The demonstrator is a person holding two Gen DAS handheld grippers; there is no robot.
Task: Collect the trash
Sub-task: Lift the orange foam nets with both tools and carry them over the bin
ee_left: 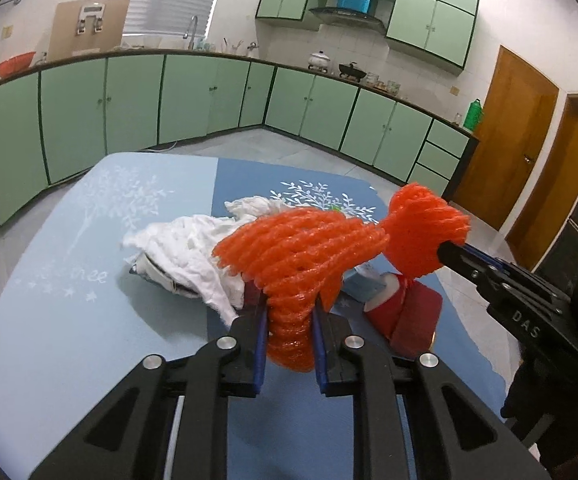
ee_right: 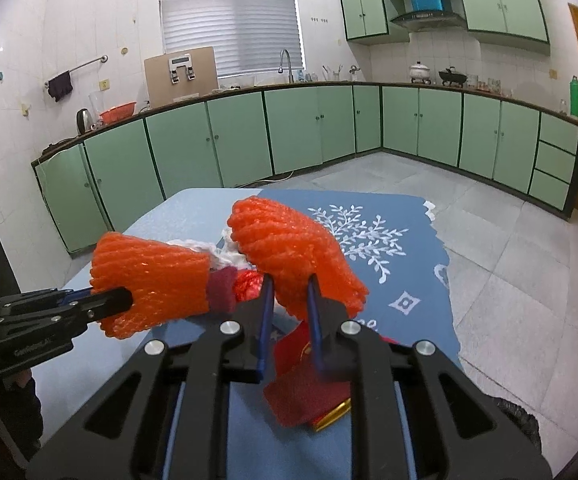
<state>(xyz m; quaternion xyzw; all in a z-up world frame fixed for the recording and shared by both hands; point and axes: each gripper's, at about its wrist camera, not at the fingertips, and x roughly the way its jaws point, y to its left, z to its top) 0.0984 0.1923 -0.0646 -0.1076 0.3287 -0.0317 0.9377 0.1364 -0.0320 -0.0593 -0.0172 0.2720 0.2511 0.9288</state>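
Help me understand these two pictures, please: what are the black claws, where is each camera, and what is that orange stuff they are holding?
No robot here: a person carries a two-finger gripper in each hand, with a wide-angle camera on each looking along its fingers. One picture is from the left gripper, the other from the right gripper; each also sees the other at its edge. Each is shut on its own orange foam net, the right one's being a separate piece. Below, on the blue tablecloth, lie crumpled white tissue and red packaging. Green kitchen cabinets stand behind.
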